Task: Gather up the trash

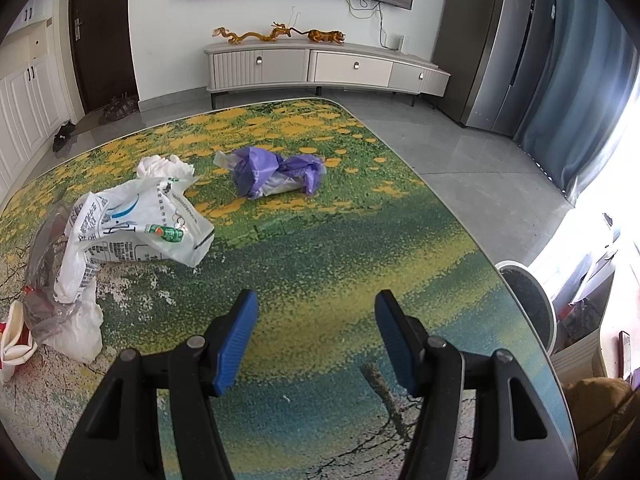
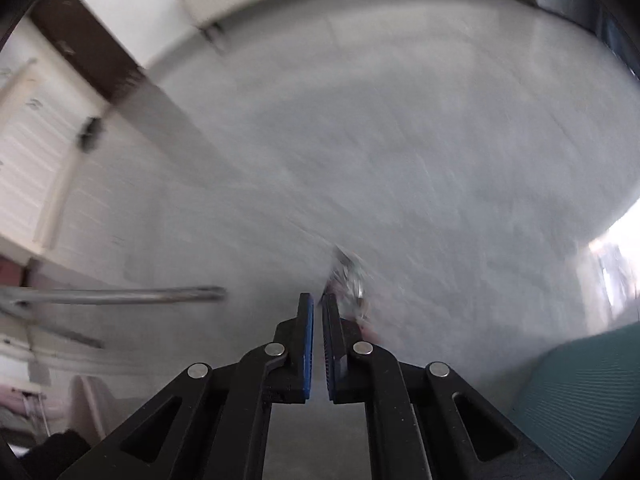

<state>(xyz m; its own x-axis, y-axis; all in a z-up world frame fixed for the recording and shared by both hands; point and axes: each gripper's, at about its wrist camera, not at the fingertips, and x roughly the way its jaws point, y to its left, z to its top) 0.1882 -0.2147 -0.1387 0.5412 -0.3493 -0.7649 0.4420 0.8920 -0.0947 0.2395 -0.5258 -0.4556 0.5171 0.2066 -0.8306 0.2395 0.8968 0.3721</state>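
While my left gripper (image 1: 316, 338) hangs over the near part of the table (image 1: 400, 216) with its blue pads spread wide and nothing between them, my right gripper (image 2: 318, 312) has its pads drawn almost together on a thin, crinkled scrap of wrapper (image 2: 350, 280) that sticks out past the right pad; the right view is smeared by motion, so I cannot say what the scrap is, only that it looks shiny and pinched at its edge, with grey floor (image 2: 400, 140) beneath it. Outward from the left fingers, the trash on the painted tabletop is well apart from them: a crumpled purple bag (image 1: 276, 174) near the middle, a white printed plastic bag (image 1: 140, 232) to the left, wadded white tissue (image 1: 164, 166) just behind that, and a clear film bag (image 1: 44, 280) at the left edge touching the white one. A round white bin (image 1: 528, 304) stands on the floor beside the table's right edge. I judge the job as only begun: one piece is in hand on the right, not yet dropped anywhere I can see, and four pieces are left on the table
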